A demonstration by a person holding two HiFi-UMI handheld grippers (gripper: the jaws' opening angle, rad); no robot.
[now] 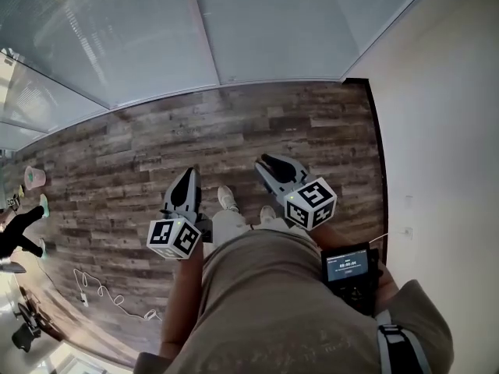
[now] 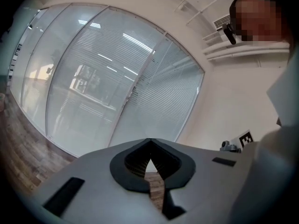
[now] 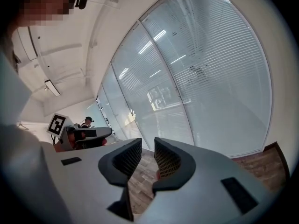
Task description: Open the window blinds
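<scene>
Left gripper jaws shut, empty. Right gripper jaws slightly apart, empty. Window blinds closed, well ahead of both. Risk: no control in view, so a blind reach rams the glass.

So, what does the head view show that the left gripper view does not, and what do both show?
Only the head view: both tools from above, the left hand-held gripper and the right hand-held gripper, the person's shoes, a small screen device and a white cable on the floor.
Only the left gripper view: a close look along the left jaws, shut with nothing between them, and white pipes under the ceiling.
Both: the window blinds and the wood floor.
</scene>
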